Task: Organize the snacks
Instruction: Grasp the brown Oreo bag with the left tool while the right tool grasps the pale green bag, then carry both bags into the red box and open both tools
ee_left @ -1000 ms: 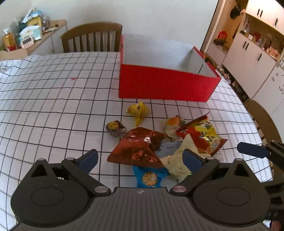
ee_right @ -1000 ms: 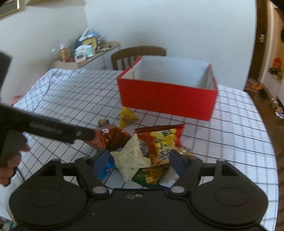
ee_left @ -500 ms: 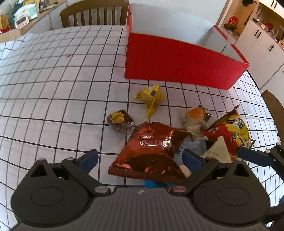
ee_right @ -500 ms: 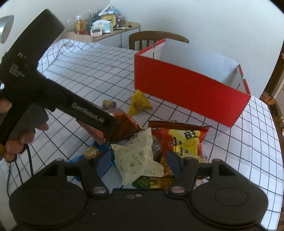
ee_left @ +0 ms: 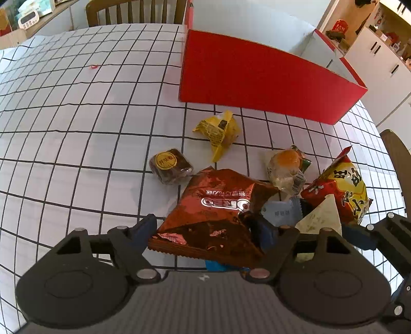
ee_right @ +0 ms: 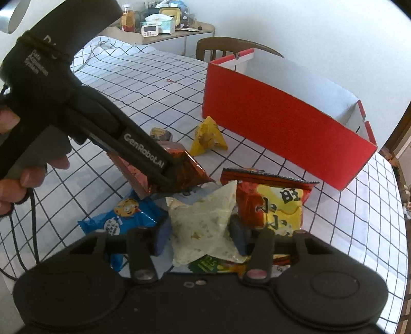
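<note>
A pile of snacks lies on the checked tablecloth before a red box [ee_left: 259, 79], which also shows in the right wrist view [ee_right: 280, 123]. My left gripper [ee_left: 205, 228] is open, its fingers on either side of the brown Oreo bag [ee_left: 218, 210], low over it. My right gripper [ee_right: 200, 235] is open around the pale cream triangular bag [ee_right: 203, 221]. A red-and-yellow chip bag [ee_right: 269, 203], a blue packet [ee_right: 123, 218], a yellow packet [ee_left: 218, 131], a round brown cake [ee_left: 169, 164] and an orange bun packet [ee_left: 285, 167] lie around.
The box is open-topped with white inner walls. A wooden chair [ee_left: 136, 10] stands behind the table, another chair [ee_left: 398, 154] at the right. A side shelf with clutter [ee_right: 164, 25] and white cabinets [ee_left: 380, 51] line the room. A small red scrap [ee_left: 93, 67] lies on the cloth.
Both grippers have moved down and forward onto the pile. The left now straddles the Oreo bag; the right has closed in around the cream bag, jaws narrower.
</note>
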Demonstrator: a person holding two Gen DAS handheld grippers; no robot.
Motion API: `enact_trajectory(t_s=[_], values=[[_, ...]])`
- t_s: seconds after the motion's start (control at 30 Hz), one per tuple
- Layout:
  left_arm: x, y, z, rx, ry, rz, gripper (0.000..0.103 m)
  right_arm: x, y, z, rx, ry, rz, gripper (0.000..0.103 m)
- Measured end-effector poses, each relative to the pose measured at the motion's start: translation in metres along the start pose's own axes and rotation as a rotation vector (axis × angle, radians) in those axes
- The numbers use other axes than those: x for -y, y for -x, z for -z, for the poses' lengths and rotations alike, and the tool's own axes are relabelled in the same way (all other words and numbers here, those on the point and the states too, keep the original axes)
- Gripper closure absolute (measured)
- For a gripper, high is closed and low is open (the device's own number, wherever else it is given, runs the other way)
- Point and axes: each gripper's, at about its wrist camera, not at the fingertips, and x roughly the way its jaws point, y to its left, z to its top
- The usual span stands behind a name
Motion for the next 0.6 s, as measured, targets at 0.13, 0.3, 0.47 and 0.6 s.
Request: enact_trajectory(t_s=[0.13,0.3,0.47,0.6], values=[[0.001,0.004,0.002,0.012,0.000,-0.013,0.028,0.000,0.004,0.000,0.017,-0.019,-0.016,0.072],[0.004,0.011,0.007,0.047,0.000,-0.041,0.032,0.004,0.009,0.000,0.030,-0.050,-0.034,0.081],[0.005,0.025,0.013,0.075,0.015,-0.058,0.033,0.009,0.021,0.001,0.051,-0.106,-0.063,0.084],[0.007,0.039,0.016,0.088,0.037,-0.071,0.033,0.012,0.036,0.000,0.072,-0.125,-0.076,0.084]])
